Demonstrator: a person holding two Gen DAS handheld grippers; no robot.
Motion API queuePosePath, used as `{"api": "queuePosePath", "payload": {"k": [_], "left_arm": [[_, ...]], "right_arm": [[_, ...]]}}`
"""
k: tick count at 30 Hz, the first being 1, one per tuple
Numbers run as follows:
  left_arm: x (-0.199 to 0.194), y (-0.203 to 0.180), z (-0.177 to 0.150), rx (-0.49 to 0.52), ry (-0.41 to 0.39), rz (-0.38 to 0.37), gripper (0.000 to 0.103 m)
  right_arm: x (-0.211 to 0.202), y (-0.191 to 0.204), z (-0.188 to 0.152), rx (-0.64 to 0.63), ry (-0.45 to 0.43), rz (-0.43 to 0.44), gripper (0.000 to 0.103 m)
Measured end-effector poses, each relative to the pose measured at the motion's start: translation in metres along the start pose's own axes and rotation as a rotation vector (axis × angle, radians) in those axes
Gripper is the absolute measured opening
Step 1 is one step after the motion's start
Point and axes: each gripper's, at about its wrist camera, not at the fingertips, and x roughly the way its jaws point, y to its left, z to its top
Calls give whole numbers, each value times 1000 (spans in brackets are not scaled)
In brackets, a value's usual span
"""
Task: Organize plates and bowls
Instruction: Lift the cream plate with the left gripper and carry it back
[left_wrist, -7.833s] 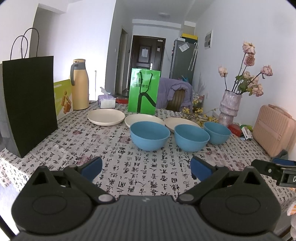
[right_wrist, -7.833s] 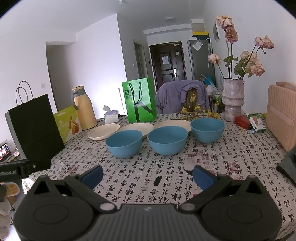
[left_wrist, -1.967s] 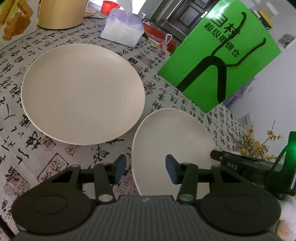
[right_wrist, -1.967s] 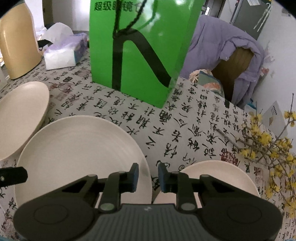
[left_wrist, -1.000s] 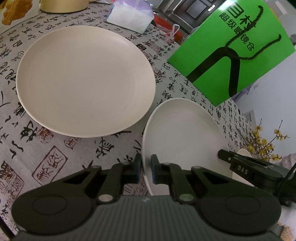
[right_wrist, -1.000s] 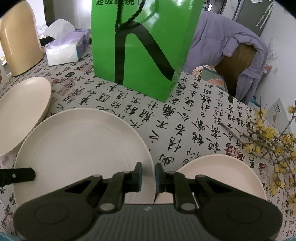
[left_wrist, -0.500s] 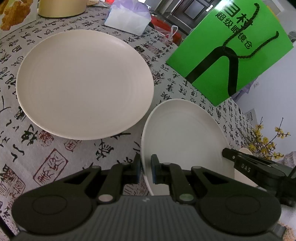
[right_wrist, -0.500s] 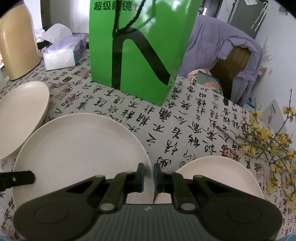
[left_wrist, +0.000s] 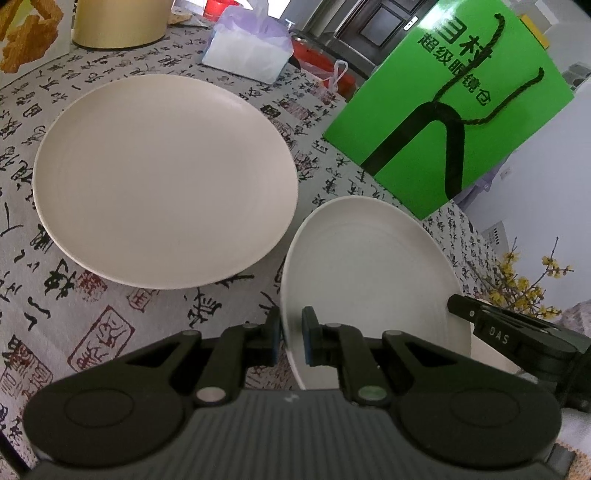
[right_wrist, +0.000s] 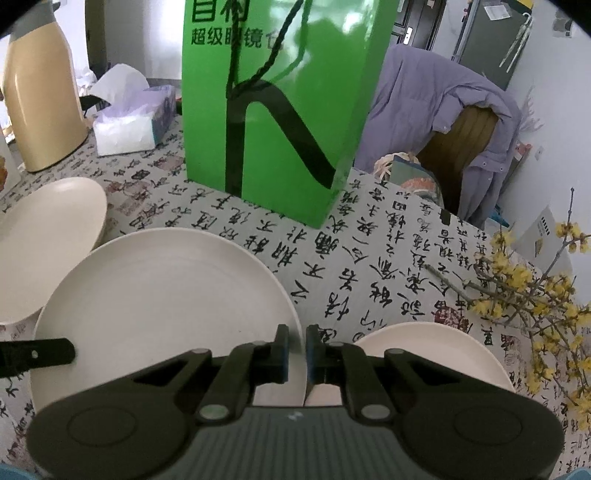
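Three cream plates lie in a row on the patterned tablecloth. The middle plate (left_wrist: 373, 280) (right_wrist: 166, 302) is gripped from both sides. My left gripper (left_wrist: 291, 339) is shut on its left rim, which looks slightly raised. My right gripper (right_wrist: 297, 347) is shut on its right rim, and in the left wrist view that gripper (left_wrist: 517, 339) shows as a black body at the plate's far side. The left plate (left_wrist: 162, 177) (right_wrist: 40, 240) lies flat close beside it. The right plate (right_wrist: 436, 350) lies just right of my right fingers. A blue bowl's edge (right_wrist: 578, 475) peeks in at the bottom corner.
A tall green paper bag (right_wrist: 273, 110) (left_wrist: 443, 110) stands right behind the plates. A tissue box (left_wrist: 247, 55) and a yellow thermos (right_wrist: 37, 103) stand at the back left. Yellow flower twigs (right_wrist: 524, 288) lie at the right, and a chair with a purple jacket (right_wrist: 443, 122) stands beyond the table.
Both grippers came forward from the table's front to the middle plate and closed on its opposite rims. Over the last second the right jaws closed the last bit; little else moved.
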Motion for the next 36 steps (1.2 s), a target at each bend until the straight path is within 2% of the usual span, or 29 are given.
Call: {"api": "queuePosePath", "payload": {"k": [16, 36], "left_arm": [[-17, 1, 4, -7, -80, -46, 12], [-40, 0, 6, -1, -125, -105, 12]], "right_arm": [[-23, 3, 8, 0, -72, -2, 9], [-61, 3, 9, 14, -143, -13, 9]]}}
